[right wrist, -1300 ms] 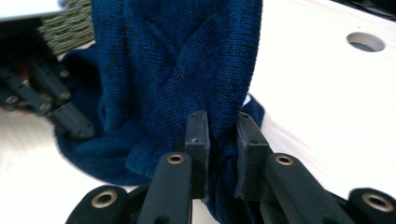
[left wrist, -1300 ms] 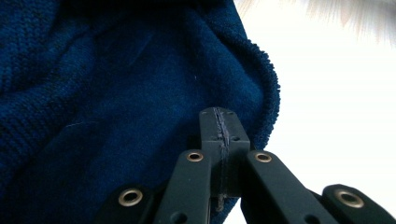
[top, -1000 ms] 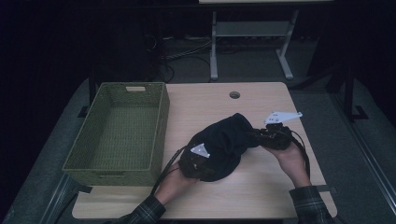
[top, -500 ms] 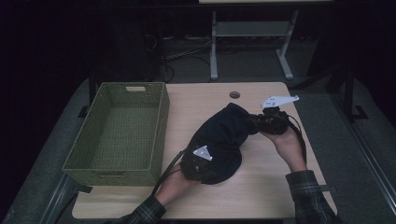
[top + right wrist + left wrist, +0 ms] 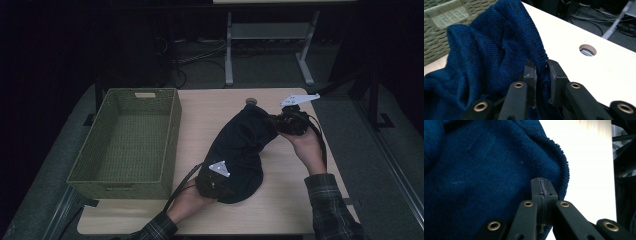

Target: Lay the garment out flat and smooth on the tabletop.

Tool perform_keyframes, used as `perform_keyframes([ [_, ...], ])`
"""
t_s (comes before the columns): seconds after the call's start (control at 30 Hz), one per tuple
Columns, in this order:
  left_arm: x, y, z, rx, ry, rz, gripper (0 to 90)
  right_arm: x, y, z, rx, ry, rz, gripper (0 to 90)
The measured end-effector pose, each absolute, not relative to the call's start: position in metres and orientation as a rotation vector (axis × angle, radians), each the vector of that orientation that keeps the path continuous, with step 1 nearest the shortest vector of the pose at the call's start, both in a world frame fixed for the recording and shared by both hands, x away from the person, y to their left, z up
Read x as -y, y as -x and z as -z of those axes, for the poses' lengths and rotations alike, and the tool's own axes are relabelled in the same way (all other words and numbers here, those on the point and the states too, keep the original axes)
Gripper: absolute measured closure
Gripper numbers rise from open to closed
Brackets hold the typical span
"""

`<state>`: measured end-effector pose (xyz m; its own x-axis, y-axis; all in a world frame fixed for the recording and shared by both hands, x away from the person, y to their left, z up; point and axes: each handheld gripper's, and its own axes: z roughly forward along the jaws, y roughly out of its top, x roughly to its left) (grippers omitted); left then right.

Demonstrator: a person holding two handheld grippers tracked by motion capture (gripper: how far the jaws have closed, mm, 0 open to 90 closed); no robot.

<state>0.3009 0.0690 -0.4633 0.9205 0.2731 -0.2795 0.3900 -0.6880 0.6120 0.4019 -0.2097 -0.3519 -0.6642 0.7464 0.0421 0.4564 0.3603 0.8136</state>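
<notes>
Nearest me, my left gripper has stayed put at the near end of the dark blue knit garment, its fingers pressed tight together on a thin edge of the cloth. The garment lies on the desk right of the green woven basket, and it is now drawn out longer, running from near left to far right. That comes from my right gripper, which has carried its end farther away and up, so I judge I am stretching it flat for folding. Its fingers stand slightly apart, pinching a thick ribbed fold
</notes>
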Motion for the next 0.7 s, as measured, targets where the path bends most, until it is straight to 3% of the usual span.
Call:
perform_keyframes([
  [0.33,-0.068,-0.300,0.464,-0.462,-2.362,0.240,90.0,0.199,-0.430,0.350,-2.279,-1.095,-1.126,78.9],
  [0.7,-0.067,-0.299,0.465,-0.464,-2.354,0.256,90.0,0.181,-0.470,0.372,-2.295,-1.133,-1.098,79.1],
])
